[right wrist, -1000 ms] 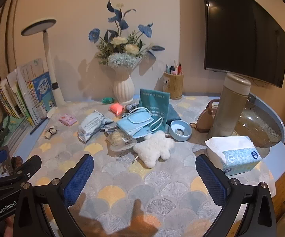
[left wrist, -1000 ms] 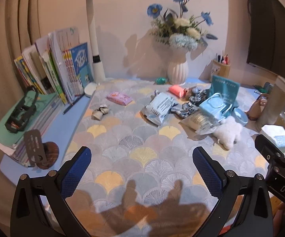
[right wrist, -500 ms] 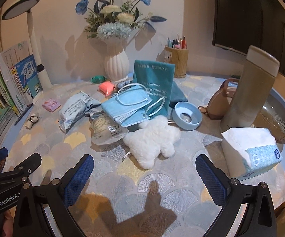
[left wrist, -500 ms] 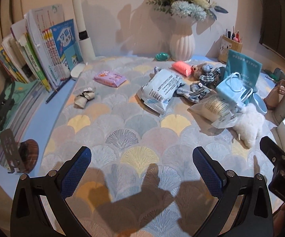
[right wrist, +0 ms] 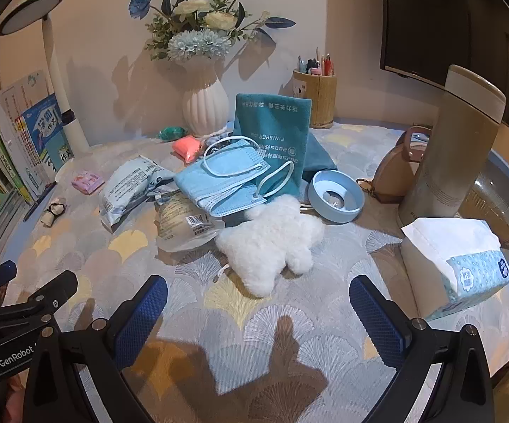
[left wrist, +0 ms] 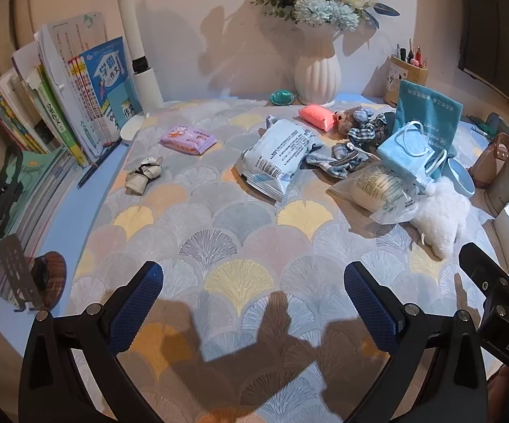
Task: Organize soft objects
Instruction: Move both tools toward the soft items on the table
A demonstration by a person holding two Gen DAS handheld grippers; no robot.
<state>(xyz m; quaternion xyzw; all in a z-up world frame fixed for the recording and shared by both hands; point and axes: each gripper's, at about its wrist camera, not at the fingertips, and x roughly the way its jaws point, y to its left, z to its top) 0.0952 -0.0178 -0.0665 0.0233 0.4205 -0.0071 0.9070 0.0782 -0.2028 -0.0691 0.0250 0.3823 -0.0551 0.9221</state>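
White fluffy plush [right wrist: 272, 236] is lying mid-mat beside the blue face masks [right wrist: 226, 179], while left gripper [left wrist: 254, 303] and right gripper [right wrist: 258, 313] are hovering over the patterned mat [left wrist: 219, 218], both spread wide, gripping nothing.

The left hand-held gripper [left wrist: 252, 303] is a black plastic frame with two angular arms, each ending in a blue finger pad [left wrist: 138, 305] with a fine cross-hatched texture. Small silver round-headed screws sit at the joints of the arms. The right hand-held gripper [right wrist: 258, 317] is built the same way: black arms, blue knurled fingertips [right wrist: 376, 320], silver screws. Seen from the other camera, the right one's black side bears white letters "DAS", and the left one's side reads "GenRobot" in white, with a blue tip showing.
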